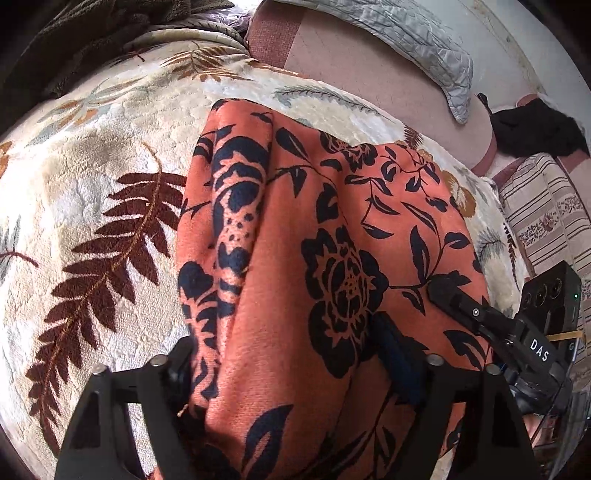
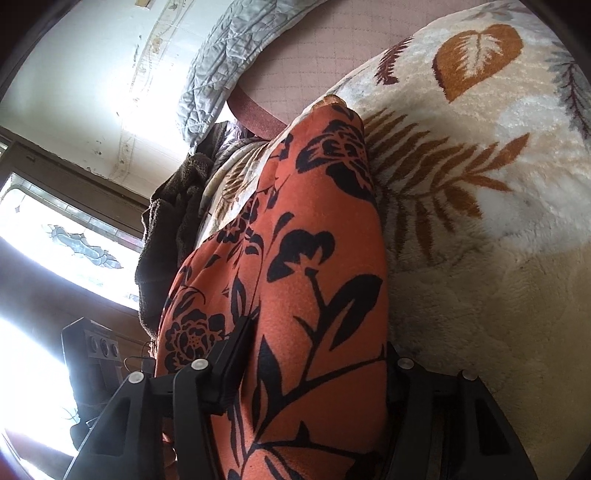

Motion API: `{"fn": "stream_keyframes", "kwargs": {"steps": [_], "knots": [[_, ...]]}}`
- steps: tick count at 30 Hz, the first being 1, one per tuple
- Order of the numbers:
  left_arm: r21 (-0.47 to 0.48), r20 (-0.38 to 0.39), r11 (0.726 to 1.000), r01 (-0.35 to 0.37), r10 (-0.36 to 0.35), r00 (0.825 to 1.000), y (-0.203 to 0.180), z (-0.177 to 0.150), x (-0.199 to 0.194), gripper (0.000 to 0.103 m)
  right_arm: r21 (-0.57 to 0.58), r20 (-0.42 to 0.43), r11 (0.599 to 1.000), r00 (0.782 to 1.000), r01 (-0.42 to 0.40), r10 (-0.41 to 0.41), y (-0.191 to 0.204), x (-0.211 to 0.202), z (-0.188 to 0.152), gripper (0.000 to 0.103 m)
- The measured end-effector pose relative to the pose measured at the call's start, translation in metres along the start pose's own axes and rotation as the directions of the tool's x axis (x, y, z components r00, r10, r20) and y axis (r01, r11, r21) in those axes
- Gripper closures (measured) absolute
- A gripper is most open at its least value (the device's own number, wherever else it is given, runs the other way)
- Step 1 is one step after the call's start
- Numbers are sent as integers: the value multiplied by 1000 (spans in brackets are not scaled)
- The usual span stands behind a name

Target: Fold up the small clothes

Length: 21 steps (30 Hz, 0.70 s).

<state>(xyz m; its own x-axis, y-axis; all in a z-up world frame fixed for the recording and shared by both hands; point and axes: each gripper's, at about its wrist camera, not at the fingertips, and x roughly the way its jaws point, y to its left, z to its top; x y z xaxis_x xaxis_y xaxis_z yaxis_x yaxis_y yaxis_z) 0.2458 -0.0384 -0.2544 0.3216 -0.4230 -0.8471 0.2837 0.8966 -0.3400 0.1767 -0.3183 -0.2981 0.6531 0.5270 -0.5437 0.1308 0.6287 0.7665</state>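
An orange garment with a dark floral print [image 1: 332,229] lies on a cream leaf-patterned blanket [image 1: 92,192]. My left gripper [image 1: 280,354] is shut on a thick bunch of its near edge, cloth filling the gap between the fingers. My right gripper [image 1: 439,286] shows at the right of the left wrist view, pinching the same edge. In the right wrist view the garment [image 2: 317,236] runs up between my right gripper's [image 2: 317,354] fingers, which are shut on it. The cloth hangs lifted and folded lengthwise.
A grey quilted pillow [image 1: 424,40] and pink mattress [image 1: 351,70] lie behind. A dark brown towel [image 1: 74,33] sits at the far left, black cloth [image 1: 535,129] and striped fabric [image 1: 543,218] at the right. A window [image 2: 66,236] shows in the right wrist view.
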Motion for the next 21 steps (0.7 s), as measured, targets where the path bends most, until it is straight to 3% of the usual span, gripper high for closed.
{"fn": "stream_keyframes", "kwargs": {"steps": [2, 7, 14, 21], "knots": [[7, 25, 1000, 15, -15, 1000, -2, 0, -5, 46, 1, 13, 1000, 1000, 1, -2, 0, 0, -1, 52], [50, 72, 999, 16, -20, 997, -11, 0, -14, 62, -22, 36, 1000, 999, 5, -5, 8, -5, -2, 61], [78, 131, 997, 5, -15, 991, -28, -8, -35, 64, -92, 83, 996, 997, 11, -4, 27, -26, -1, 63], [133, 168, 991, -9, -14, 986, -68, -38, -63, 64, -102, 123, 995, 992, 23, -10, 30, -80, -11, 63]]}}
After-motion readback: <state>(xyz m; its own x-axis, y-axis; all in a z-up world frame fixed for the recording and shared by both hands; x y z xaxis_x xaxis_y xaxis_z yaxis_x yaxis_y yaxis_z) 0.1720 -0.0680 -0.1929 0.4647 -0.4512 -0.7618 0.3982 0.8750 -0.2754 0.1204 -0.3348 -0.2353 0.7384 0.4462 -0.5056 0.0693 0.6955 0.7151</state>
